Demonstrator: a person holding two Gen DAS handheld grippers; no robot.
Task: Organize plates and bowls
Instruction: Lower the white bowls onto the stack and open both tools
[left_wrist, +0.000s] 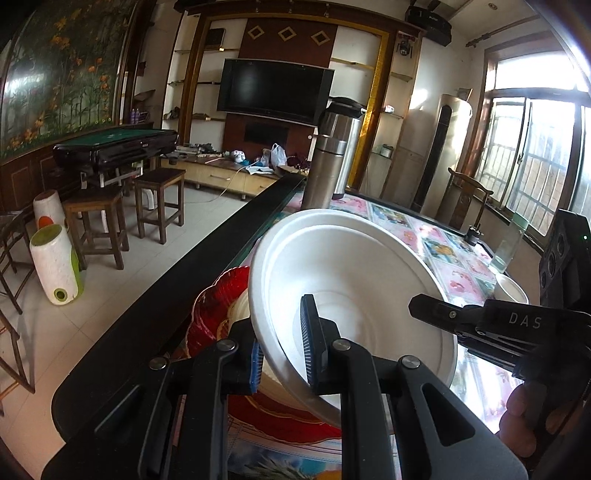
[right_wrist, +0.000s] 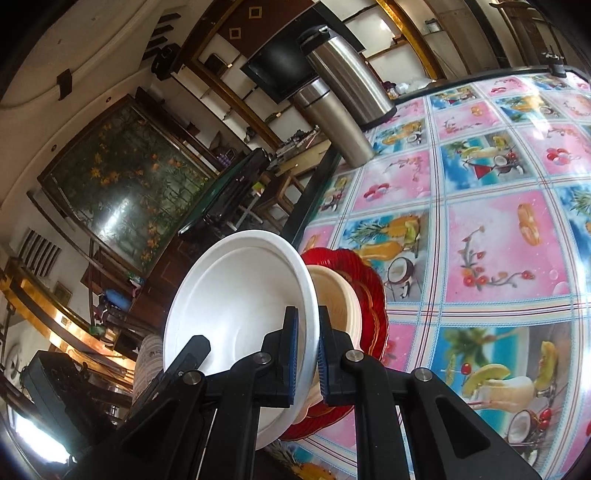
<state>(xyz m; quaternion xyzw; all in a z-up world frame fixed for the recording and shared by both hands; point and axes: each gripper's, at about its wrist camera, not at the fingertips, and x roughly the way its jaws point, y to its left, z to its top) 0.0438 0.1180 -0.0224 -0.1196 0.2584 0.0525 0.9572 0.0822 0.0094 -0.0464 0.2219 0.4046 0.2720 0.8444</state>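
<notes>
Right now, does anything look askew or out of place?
Yes: the white bowl is tipped on edge, held at its rim by both the left gripper and right gripper, above the stack on the red plate.

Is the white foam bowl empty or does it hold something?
Empty: the white foam bowl shows a bare white inside in both views.

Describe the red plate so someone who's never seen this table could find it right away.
Start at the fruit-patterned tablecloth, at the edge nearest the tall steel flasks. There, under the tilted white bowl and a cream bowl, lies the red plate, the only glossy, scalloped, ridged red dish.
</notes>
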